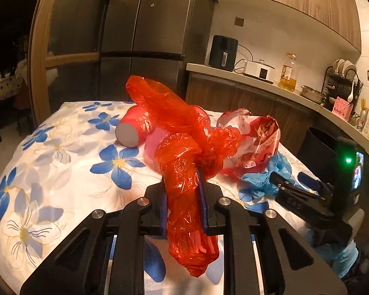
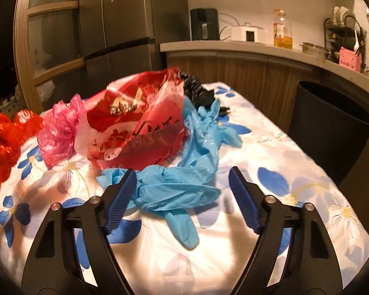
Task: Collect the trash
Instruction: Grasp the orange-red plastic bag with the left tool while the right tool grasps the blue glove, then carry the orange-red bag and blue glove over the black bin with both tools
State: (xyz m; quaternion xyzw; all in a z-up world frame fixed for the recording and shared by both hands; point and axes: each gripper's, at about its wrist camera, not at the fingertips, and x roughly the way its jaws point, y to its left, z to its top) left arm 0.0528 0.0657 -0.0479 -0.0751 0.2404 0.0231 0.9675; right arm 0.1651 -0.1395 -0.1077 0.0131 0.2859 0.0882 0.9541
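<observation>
Red plastic bag [image 1: 182, 147]: crumpled, twisted into a rope, its near end pinched between the blue pads of the left hand-held gripper [image 1: 183, 204], jaws closed tight on the film. Tail of the bag hangs below the pads; the rest runs away from the gripper over the surface [image 1: 61, 162], which carries a white cloth with blue flowers.

Red cup [image 1: 132, 130] lies on its side at the far left of the bag, grey base facing the camera, touching the film.

Printed red-and-white bag [image 2: 135, 123] sits right of the red bag, with a pink bag [image 2: 59, 127] against its left side and a black bag [image 2: 196, 88] behind it.

Blue gloves [image 2: 179, 184] lie in a loose heap just near of the printed bag. Right hand-held gripper [image 2: 183, 191] spread wide, holding nothing, one pad on each side of the gloves; contact cannot be judged.

Black bin [image 2: 332, 127] stands off the right edge of the surface. Kitchen counter [image 2: 233, 46] runs along the far wall.
</observation>
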